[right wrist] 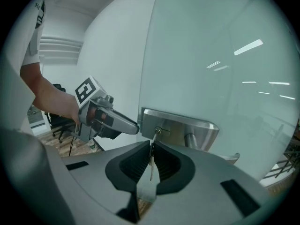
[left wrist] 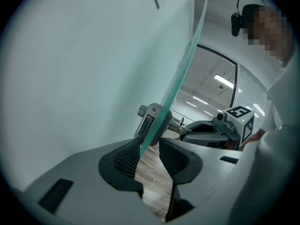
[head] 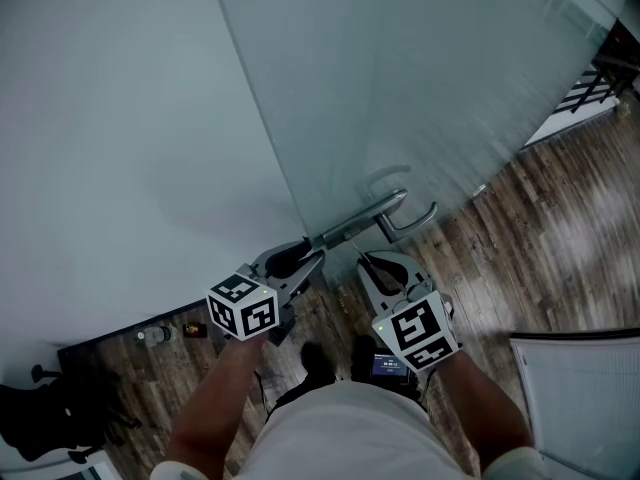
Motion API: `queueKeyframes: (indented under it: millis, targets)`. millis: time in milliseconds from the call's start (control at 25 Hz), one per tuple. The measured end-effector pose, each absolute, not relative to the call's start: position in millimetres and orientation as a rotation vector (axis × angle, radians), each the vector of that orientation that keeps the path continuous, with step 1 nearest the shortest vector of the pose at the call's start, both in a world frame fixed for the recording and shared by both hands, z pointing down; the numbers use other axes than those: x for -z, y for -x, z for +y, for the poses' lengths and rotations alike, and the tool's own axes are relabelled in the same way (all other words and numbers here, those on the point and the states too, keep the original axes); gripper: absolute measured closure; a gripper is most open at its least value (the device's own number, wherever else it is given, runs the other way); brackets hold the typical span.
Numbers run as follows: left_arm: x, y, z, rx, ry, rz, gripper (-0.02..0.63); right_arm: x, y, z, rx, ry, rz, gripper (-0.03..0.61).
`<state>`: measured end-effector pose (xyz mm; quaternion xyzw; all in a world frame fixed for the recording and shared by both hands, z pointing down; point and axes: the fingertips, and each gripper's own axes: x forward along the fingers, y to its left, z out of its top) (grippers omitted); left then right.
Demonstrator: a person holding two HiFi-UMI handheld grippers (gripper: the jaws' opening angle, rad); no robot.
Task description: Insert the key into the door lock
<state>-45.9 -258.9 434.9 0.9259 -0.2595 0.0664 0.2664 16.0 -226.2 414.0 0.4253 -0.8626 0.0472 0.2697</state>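
The key (right wrist: 151, 156) is pinched tight between the two jaws of the right gripper (right wrist: 152, 144). It is held straight up in the thin gap between the ribbed pads (right wrist: 137, 161). Only its top end sticks out past the jaw tips. That top end is pushed into the keyhole (right wrist: 158, 131) in the silver lock plate (right wrist: 180, 125), just above the jaws. The lock plate is fixed on the glass door (right wrist: 211, 55), close to the door's edge. A silver handle (head: 400, 213) is seen beside the plate, on the side away from the edge.

The left gripper (left wrist: 149, 143) is held at the door's edge (left wrist: 178, 88), on the other side from the right gripper. Its jaws are spread apart. The thin green edge of the glass is seen coming down between them, right by the left pad (left wrist: 126, 158). Whether the glass is touched by that pad cannot be told. The wood floor (left wrist: 152, 182) is seen through the gap between the jaws. Nothing is gripped by them.
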Motion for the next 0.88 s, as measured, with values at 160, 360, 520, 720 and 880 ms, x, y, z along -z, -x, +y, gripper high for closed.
queueKeyframes:
  millis: [160, 360, 520, 720, 880]
  targets:
    - [-433.8, 43.9, -261.5, -0.174, -2.509, -0.684, 0.488, -414.1, -15.8, -227.0, -0.119, -1.145, -2.320, 0.551]
    - [-434.6, 45.9, -262.3, -0.158, -2.522, -0.693, 0.488, -415.6, -14.4, -227.3, -0.136, -1.154, -2.322, 0.551]
    - [-434.2, 45.5, -262.9, -0.146, -2.529, -0.692, 0.489, -416.5, -13.7, -229.6, -0.142, -1.155, -2.324, 0.551]
    - [-434.6, 45.0, -262.8, -0.154, -2.552, -0.700, 0.489, -417.9, -13.4, -230.2, -0.149, -1.155, -2.329, 0.551]
    - [-434.7, 44.9, -262.7, -0.161, -2.566, -0.699, 0.491, -418.4, -11.7, -232.6, -0.158, -1.156, -2.332, 0.551]
